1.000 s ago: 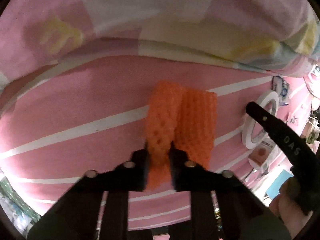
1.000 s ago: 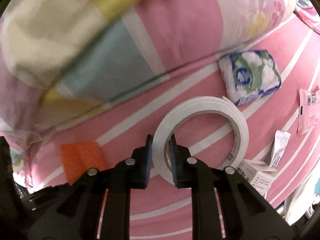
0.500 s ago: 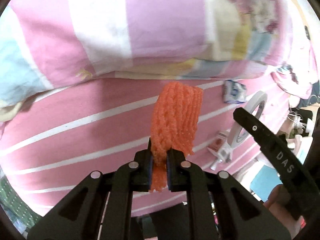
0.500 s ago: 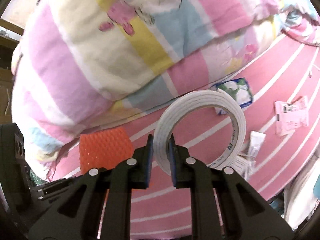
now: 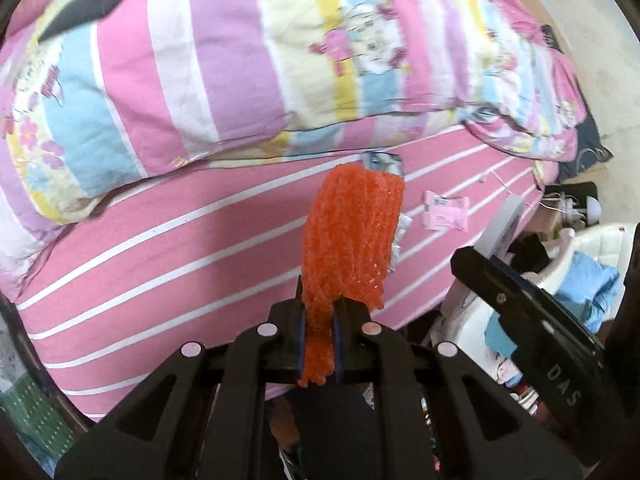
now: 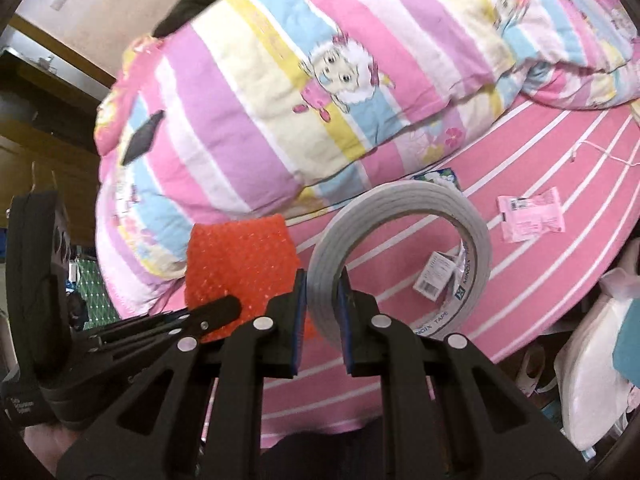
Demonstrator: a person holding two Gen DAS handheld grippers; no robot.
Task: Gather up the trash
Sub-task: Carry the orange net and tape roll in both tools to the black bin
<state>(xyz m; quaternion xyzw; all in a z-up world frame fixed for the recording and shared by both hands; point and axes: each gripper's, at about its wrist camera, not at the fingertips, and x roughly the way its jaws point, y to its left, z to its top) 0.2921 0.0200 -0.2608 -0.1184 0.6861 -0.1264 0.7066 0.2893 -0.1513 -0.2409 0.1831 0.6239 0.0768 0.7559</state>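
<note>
Left gripper [image 5: 318, 326] clamped tight on an orange foam net [image 5: 350, 236], held up off the pink striped bed sheet [image 5: 160, 248]. Right gripper [image 6: 322, 294] pinching a white tape roll [image 6: 404, 256] by its near rim, lifted too. Pink wrapper [image 6: 530, 218] and small white box [image 6: 434, 276] lying on the sheet further right, striped quilt [image 6: 280, 92] bunched at the far side.

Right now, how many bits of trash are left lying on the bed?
3 that I can see: a pink packet, a small white box behind the tape roll, and a blue-green pack by the quilt. More may be hidden.
</note>
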